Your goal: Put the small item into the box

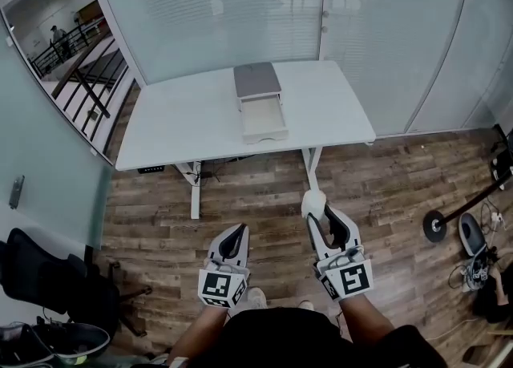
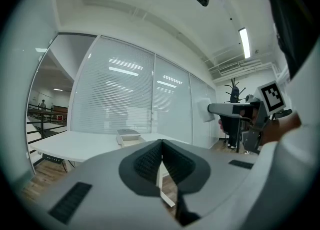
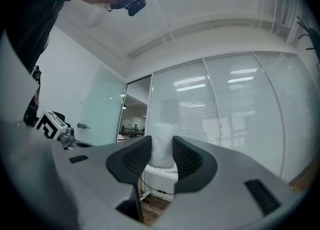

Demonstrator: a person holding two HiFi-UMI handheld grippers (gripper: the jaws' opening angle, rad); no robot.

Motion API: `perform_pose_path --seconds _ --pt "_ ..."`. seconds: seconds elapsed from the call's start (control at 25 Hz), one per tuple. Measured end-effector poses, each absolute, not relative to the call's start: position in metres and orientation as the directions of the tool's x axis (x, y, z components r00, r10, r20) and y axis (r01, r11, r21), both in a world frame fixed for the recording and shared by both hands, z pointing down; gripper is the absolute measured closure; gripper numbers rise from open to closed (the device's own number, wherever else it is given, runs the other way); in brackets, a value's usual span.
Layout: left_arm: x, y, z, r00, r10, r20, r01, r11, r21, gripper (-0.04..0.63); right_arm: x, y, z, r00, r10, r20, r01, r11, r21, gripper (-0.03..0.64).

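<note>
A small white item [image 1: 313, 202] [image 3: 161, 146] is clamped between the jaws of my right gripper [image 1: 318, 216] [image 3: 161, 155], held over the wooden floor short of the table. The box [image 1: 260, 102], grey-lidded with a pale drawer pulled out toward me, sits mid-table; it shows small in the left gripper view [image 2: 128, 136]. My left gripper [image 1: 234, 234] [image 2: 161, 160] hangs beside the right one, jaws together with nothing between them. The right gripper also appears at the right of the left gripper view [image 2: 216, 109], with the white item at its tip.
The white table [image 1: 184, 122] stands against frosted glass walls. A dark office chair [image 1: 48, 278] stands at the lower left. A lamp base [image 1: 436, 225] and cables lie on the floor at the right. A railing shows through the glass at upper left.
</note>
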State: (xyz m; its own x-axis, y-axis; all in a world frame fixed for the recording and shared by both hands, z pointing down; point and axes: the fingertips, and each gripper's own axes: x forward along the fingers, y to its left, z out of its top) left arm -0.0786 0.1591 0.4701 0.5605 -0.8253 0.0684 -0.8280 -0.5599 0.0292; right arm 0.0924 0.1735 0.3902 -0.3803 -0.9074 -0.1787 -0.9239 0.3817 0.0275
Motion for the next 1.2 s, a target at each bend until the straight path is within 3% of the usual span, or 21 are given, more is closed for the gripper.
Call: perform_pose_path --seconds 0.64,1.2 --pt "-0.138 0.110 0.476 0.622 -0.779 0.081 -0.782 -0.624 0.003 0.583 0.029 0.125 0.389 -0.322 -0.926 -0.199 -0.946 0.324 0.019 0.476" --pt "-0.111 0.025 0.472 0.613 -0.788 0.055 -0.790 -0.613 0.023 0.583 0.047 0.044 0.399 -0.353 -0.918 -0.180 -0.935 0.352 0.037 0.476"
